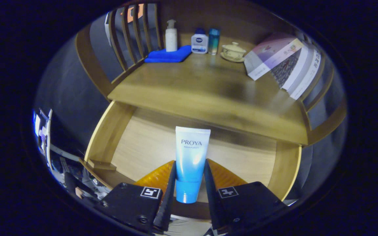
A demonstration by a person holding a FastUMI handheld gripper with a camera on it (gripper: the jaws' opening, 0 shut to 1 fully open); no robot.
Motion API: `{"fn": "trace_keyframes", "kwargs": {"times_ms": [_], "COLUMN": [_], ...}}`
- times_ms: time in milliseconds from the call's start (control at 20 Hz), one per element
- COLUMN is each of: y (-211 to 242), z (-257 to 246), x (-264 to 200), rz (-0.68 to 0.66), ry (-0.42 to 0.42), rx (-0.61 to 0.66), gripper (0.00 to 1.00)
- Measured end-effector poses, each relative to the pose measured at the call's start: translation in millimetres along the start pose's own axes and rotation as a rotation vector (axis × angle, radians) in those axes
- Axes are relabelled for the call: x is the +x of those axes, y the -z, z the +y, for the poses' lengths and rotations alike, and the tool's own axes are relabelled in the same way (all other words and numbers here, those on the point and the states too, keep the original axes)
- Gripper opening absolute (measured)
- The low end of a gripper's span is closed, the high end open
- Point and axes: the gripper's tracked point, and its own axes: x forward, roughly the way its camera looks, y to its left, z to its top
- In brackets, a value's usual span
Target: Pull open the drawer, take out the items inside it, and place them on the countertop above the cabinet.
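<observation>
Drawer [110, 137] of pale wood stands pulled open below the countertop [208, 95]. Above its floor the gripper [189, 183] points forward and slightly downward, both fingers pressed against the lower sides of a white-and-blue tube [191, 160], cap end nearest the camera. The tube seems lifted clear of the drawer floor, though I cannot be sure. On the countertop stand a pump bottle [171, 36] on a folded blue cloth [169, 55], a small white bottle [199, 42], a teal can [214, 41], a lidded cup [233, 51] and leaning books [284, 62].
</observation>
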Motion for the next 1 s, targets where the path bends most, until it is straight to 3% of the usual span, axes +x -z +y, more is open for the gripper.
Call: {"fn": "trace_keyframes", "kwargs": {"times_ms": [250,700,1000], "y": [-34.9,-105.4,-126.2], "z": [-3.2,-27.2,-42.8], "x": [-18.1,1.7,33.8], "rz": [-0.043,-0.097,-0.095], "ry": [-0.019,0.093,0.155], "rx": [0.031,0.051,0.116], "gripper": [0.5,0.5,0.51]}}
